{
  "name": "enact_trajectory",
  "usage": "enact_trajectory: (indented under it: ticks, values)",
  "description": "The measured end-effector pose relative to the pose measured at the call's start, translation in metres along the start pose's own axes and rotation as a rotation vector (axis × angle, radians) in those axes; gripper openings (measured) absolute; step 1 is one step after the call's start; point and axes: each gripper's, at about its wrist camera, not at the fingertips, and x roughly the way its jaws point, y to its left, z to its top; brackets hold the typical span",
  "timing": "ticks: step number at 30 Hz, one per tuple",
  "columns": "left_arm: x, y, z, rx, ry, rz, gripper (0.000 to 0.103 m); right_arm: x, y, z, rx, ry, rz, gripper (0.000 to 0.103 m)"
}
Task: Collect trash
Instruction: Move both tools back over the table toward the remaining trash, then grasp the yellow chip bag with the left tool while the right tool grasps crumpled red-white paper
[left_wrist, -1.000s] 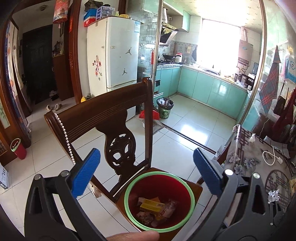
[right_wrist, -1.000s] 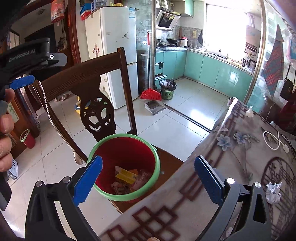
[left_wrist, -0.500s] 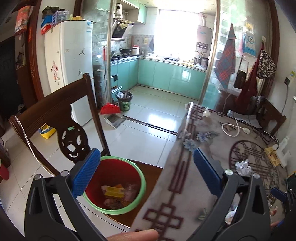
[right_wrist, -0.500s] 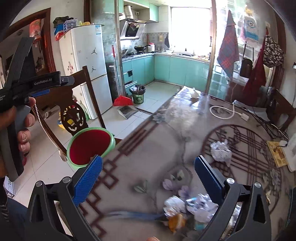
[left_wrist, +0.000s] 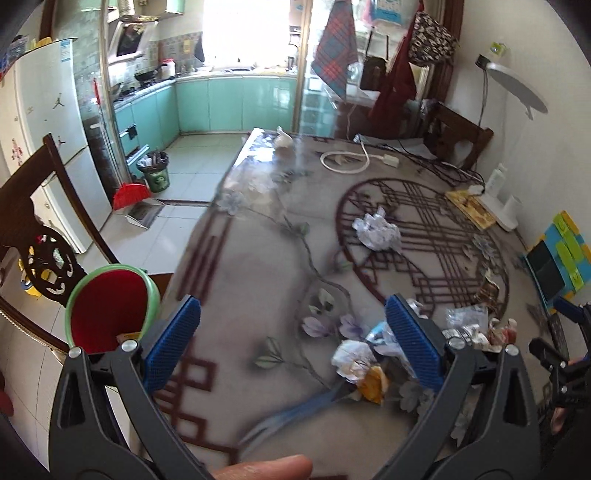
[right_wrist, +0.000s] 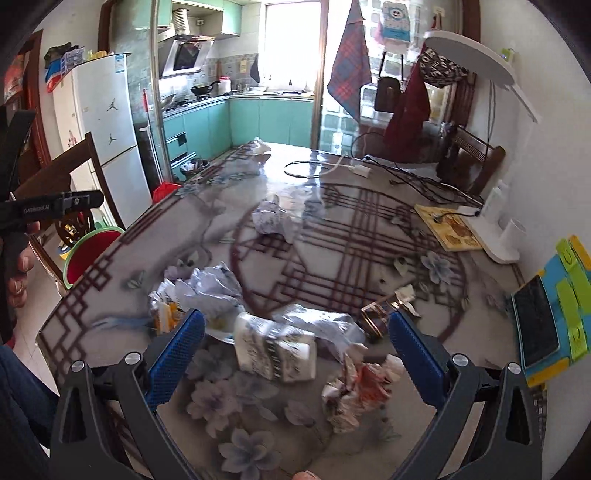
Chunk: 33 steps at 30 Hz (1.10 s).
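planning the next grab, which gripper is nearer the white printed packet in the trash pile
Right. The right gripper hangs right over the white printed packet, which lies between its open fingers. The left gripper sits further left, toward the red bin.

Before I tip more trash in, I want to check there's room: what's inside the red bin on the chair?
In the red bin, only a yellow scrap shows at the bottom; the left hand-held gripper and the bin's near wall hide the rest.

Each hand-held gripper (left_wrist: 293, 345) (right_wrist: 295, 352) has a black plastic frame with silver screws and two blue, finely textured finger pads (left_wrist: 171, 343) (right_wrist: 415, 356). A dark blue sleeve (right_wrist: 22, 391) shows at the lower left.
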Motion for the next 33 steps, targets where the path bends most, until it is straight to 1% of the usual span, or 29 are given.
enact_trajectory:
  ticks: [3,6,9,13,15,20,24,26,27,29,31,33]
  values:
    - [0.019,-0.025,-0.017,0.050,0.065,-0.015,0.099,0.000,-0.019,-0.012,0.028,-0.012,-0.024,0.097]
    - [0.043,-0.041,-0.036,0.102,0.143,0.019,0.099,0.004,-0.030,-0.016,0.074,-0.012,-0.015,0.097]
    - [0.059,-0.049,-0.048,0.128,0.203,0.050,0.099,0.005,-0.033,-0.016,0.095,-0.020,-0.006,0.097]
    - [0.078,-0.056,-0.063,0.168,0.265,0.068,0.099,0.003,-0.035,-0.015,0.090,-0.027,-0.001,0.097]
    - [0.085,-0.058,-0.069,0.167,0.290,0.064,0.099,0.004,-0.037,-0.016,0.101,-0.024,0.004,0.097]
    - [0.102,-0.062,-0.075,0.168,0.303,0.086,0.099,0.007,-0.041,-0.018,0.114,-0.016,0.003,0.097]
    - [0.116,-0.060,-0.070,0.134,0.310,0.112,0.098,0.007,-0.041,-0.018,0.116,-0.014,0.000,0.097]
    - [0.119,-0.058,-0.068,0.122,0.301,0.124,0.098,0.009,-0.042,-0.020,0.120,-0.011,0.000,0.097]
    - [0.120,-0.057,-0.067,0.117,0.296,0.124,0.097,0.010,-0.043,-0.020,0.124,-0.007,0.000,0.097]
    - [0.122,-0.056,-0.066,0.116,0.295,0.138,0.089,0.012,-0.043,-0.022,0.123,-0.002,-0.001,0.097]
    - [0.124,-0.054,-0.065,0.106,0.299,0.142,0.075,0.013,-0.043,-0.022,0.120,0.000,-0.002,0.097]
    - [0.126,-0.049,-0.065,0.081,0.308,0.123,0.067,0.014,-0.042,-0.023,0.119,0.002,0.000,0.097]
